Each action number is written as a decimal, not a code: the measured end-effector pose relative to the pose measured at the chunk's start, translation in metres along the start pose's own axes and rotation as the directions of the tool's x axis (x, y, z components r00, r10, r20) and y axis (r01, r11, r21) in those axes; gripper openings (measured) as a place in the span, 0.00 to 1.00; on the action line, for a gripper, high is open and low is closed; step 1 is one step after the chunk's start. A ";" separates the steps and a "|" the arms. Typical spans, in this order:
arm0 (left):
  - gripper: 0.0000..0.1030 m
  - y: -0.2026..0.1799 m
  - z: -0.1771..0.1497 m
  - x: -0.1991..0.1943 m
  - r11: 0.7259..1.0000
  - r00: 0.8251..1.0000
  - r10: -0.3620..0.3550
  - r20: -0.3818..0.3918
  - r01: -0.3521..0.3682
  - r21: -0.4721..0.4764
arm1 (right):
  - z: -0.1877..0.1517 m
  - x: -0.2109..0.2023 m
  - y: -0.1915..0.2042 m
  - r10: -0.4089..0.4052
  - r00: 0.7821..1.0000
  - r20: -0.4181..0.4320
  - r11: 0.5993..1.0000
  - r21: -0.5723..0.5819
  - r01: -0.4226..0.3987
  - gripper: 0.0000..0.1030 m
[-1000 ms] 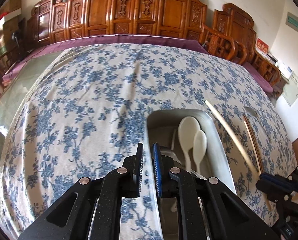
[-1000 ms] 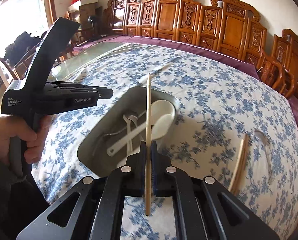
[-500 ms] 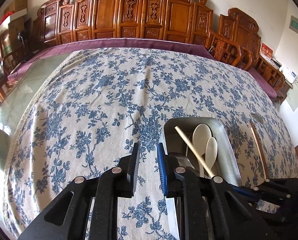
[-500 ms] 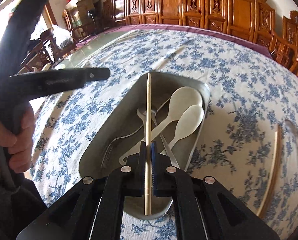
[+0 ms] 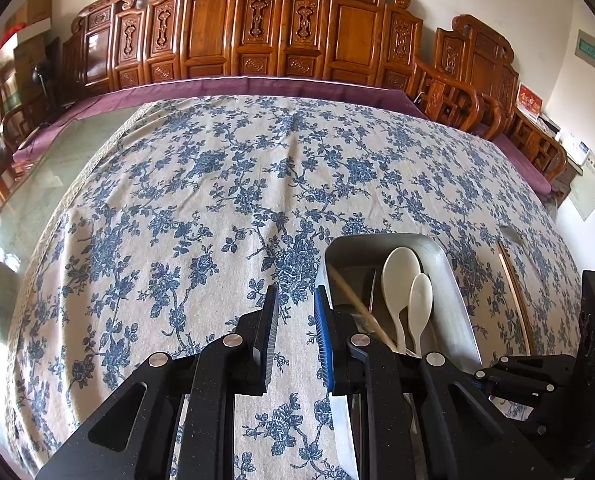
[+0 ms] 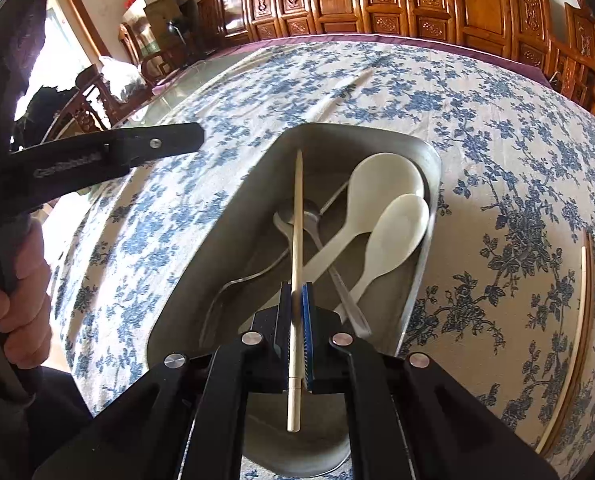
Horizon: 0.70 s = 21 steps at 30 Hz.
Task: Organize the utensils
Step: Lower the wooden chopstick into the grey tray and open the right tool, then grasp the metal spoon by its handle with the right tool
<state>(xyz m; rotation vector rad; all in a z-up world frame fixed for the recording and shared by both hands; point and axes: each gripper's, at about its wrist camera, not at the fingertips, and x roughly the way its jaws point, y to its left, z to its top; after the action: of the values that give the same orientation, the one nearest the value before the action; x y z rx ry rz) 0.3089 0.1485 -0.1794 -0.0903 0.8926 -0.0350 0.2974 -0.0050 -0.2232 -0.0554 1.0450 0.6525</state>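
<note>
My right gripper (image 6: 296,292) is shut on a pale wooden chopstick (image 6: 297,220), which it holds low over the metal tray (image 6: 233,200), pointing along the tray's length. In the tray lie two white spoons (image 6: 381,184) and some metal cutlery (image 6: 309,216). A second chopstick (image 6: 577,320) lies on the flowered cloth to the right of the tray. My left gripper (image 5: 296,292) hovers over bare cloth just left of the tray (image 5: 453,280). Its jaws stand slightly apart with nothing between them. The held chopstick (image 5: 353,304) also shows in the left wrist view.
The blue-flowered tablecloth (image 5: 217,200) covers a large table with a purple edge. Carved wooden chairs (image 5: 257,32) line the far side. A hand (image 6: 21,280) holds the left gripper at the left of the right wrist view.
My right gripper has come down with the chopstick, from above the tray to low over it. The left gripper's jaws have parted a little, and it now sits slightly left of the tray.
</note>
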 end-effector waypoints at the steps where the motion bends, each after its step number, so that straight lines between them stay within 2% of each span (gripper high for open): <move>1: 0.16 0.000 0.000 0.000 1.000 1.000 -0.001 0.000 0.001 -0.001 | 0.000 -0.002 0.001 0.007 1.000 0.005 1.000 0.000 -0.007 0.07; 13: 0.17 -0.017 -0.001 -0.003 1.000 1.000 -0.026 0.007 0.026 0.017 | -0.009 -0.046 -0.013 -0.010 0.995 0.096 0.999 -0.049 0.015 0.07; 19: 0.17 -0.042 -0.003 -0.003 0.997 0.999 -0.044 0.003 0.044 0.061 | -0.031 -0.084 -0.053 -0.109 0.985 0.130 0.992 -0.045 0.116 0.07; 21: 0.17 -0.053 -0.005 -0.002 0.995 0.998 -0.056 0.000 0.056 0.080 | -0.039 -0.093 -0.069 -0.139 0.982 0.130 0.989 -0.028 0.144 0.16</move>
<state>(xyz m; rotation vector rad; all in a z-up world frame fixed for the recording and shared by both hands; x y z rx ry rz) 0.3040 0.0954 -0.1756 -0.0404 0.8850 -0.1227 0.2721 -0.1184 -0.1857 -0.1177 0.8971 0.5394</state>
